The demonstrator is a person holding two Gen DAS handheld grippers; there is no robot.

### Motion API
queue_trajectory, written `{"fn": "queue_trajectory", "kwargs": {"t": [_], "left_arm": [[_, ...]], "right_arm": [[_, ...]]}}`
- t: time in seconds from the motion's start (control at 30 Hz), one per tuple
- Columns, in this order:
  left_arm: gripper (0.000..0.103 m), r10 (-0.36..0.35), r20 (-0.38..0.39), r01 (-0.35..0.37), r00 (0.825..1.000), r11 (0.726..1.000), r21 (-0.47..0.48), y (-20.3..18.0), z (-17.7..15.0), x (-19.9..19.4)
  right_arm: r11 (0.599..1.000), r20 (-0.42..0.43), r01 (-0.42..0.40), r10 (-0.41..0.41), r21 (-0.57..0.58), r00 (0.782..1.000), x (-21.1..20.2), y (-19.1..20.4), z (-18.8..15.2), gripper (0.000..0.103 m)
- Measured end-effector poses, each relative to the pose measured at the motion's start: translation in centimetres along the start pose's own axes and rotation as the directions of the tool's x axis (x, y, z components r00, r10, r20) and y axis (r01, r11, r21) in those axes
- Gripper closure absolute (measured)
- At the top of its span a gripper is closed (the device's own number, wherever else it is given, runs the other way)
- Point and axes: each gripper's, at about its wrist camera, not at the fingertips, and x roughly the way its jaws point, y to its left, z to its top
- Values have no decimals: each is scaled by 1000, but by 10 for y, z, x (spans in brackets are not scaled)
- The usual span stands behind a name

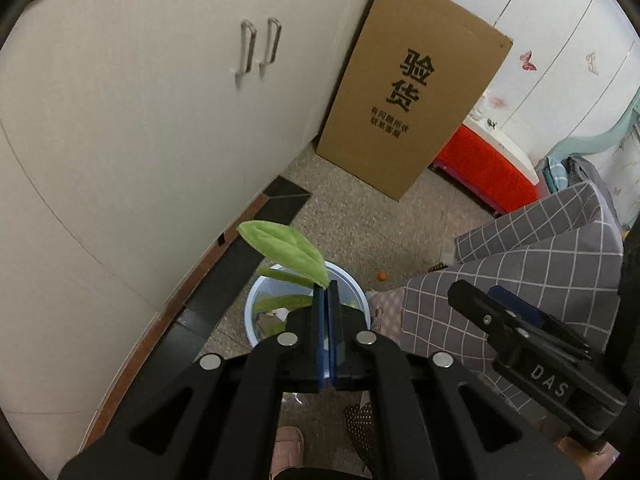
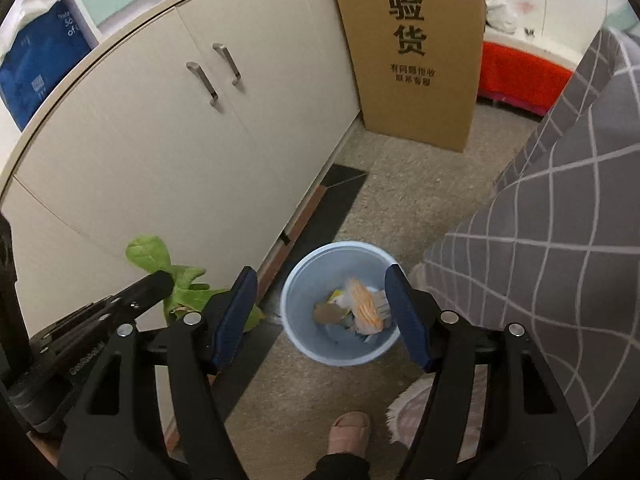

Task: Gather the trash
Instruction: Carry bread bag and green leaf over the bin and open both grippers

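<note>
My left gripper (image 1: 329,286) is shut on a green felt leaf sprig (image 1: 286,250) and holds it above the light blue trash bin (image 1: 256,294) on the floor. In the right wrist view the left gripper (image 2: 162,278) and the green leaves (image 2: 146,254) are at the left, beside the cabinet. My right gripper (image 2: 322,280) is open and empty above the bin (image 2: 304,344), which holds orange-and-white wrappers (image 2: 362,300) and paper scraps. The right gripper (image 1: 476,300) also shows at the right of the left wrist view.
A white two-door cabinet (image 2: 172,132) runs along the left. A tall cardboard box (image 2: 416,48) stands behind the bin, a red container (image 2: 520,76) beyond it. Grey checked fabric (image 2: 560,240) fills the right. A slipper (image 2: 350,432) is below. A small orange bit (image 1: 382,276) lies on the floor.
</note>
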Motion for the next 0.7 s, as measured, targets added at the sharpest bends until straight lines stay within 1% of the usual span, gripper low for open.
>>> {"fn": "queue_trajectory", "kwargs": {"t": [0.17,0.23,0.33,0.7], "left_arm": [[101,-13,-20,13,1000,1000,18,-12,-2,11],[101,-15,-22,16,1000,1000,25,-18,0,13],[101,-22,-17,23,1000,999,39,-27,3,13],[101,-37,23,35,999,996,87,-57,21,1]], "right_arm": [[997,87,68,-65,-31,994,-18,3,3,35],[993,137,107,-100,-42,986,-29,5,6,34],[990,200,137,-127,-38,972,-44,4,11,33],[991,295,131,-133,25,946,-78,-7,23,32]]}}
